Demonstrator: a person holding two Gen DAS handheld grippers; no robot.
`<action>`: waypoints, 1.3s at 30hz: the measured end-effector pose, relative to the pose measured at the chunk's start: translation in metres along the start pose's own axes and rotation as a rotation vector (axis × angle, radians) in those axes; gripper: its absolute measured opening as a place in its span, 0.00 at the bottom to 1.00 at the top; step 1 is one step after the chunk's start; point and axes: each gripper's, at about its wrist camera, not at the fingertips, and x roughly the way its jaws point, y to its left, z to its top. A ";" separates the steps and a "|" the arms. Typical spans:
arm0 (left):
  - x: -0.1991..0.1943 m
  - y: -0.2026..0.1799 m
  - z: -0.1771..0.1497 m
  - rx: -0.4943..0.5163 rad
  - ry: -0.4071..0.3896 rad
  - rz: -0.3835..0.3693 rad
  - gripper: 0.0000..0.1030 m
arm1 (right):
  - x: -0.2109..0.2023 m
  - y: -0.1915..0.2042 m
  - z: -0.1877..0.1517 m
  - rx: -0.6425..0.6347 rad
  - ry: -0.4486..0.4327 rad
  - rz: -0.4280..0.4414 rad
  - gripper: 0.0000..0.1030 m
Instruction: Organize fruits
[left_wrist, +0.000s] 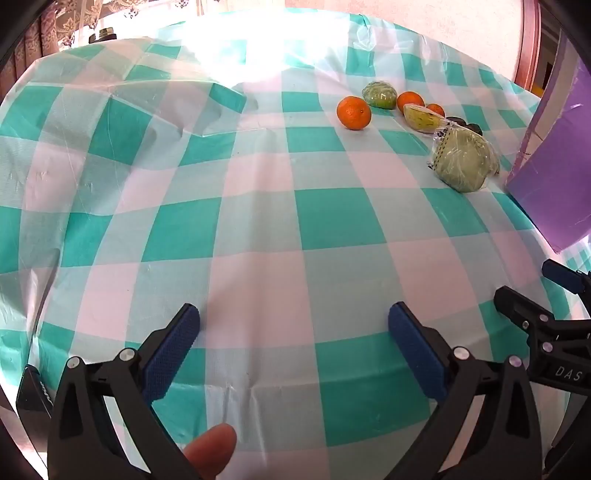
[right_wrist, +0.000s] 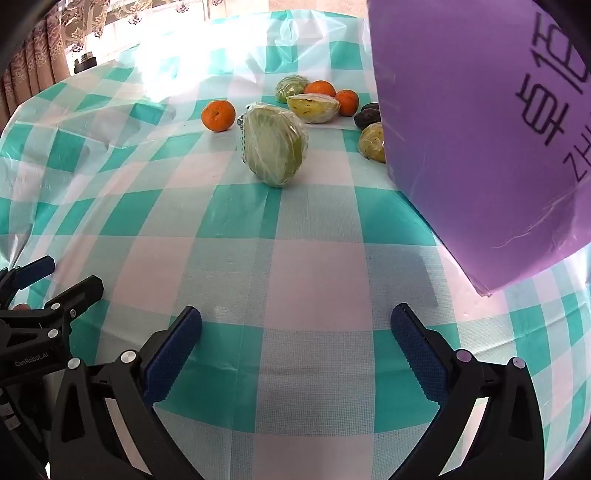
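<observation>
Fruits lie on a teal-and-white checked tablecloth (left_wrist: 258, 229). A large wrapped green fruit half (right_wrist: 275, 144) stands nearest; it also shows in the left wrist view (left_wrist: 463, 160). Behind it are an orange (right_wrist: 218, 116), a wrapped yellow-green half (right_wrist: 313, 108), two more oranges (right_wrist: 320, 88), another wrapped green fruit (right_wrist: 291, 87), a dark fruit (right_wrist: 367, 117) and a wrapped yellowish fruit (right_wrist: 373, 142). My left gripper (left_wrist: 293, 343) is open and empty above the front of the table. My right gripper (right_wrist: 295, 343) is open and empty, well short of the fruits.
A big purple box (right_wrist: 480, 129) stands at the right, hiding part of the fruits; it also shows in the left wrist view (left_wrist: 554, 158). The cloth is wrinkled at the left (left_wrist: 155, 110). Curtains (right_wrist: 74, 33) hang behind the table's far edge.
</observation>
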 end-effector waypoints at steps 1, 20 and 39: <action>0.000 0.000 0.000 0.000 0.000 0.000 0.99 | 0.000 0.000 0.000 0.000 0.000 0.000 0.96; 0.000 0.000 0.000 0.005 0.012 0.004 0.99 | 0.000 0.001 -0.001 0.002 0.009 -0.002 0.96; 0.001 0.000 0.000 0.005 0.012 0.004 0.99 | 0.000 0.000 0.000 0.001 0.010 -0.002 0.96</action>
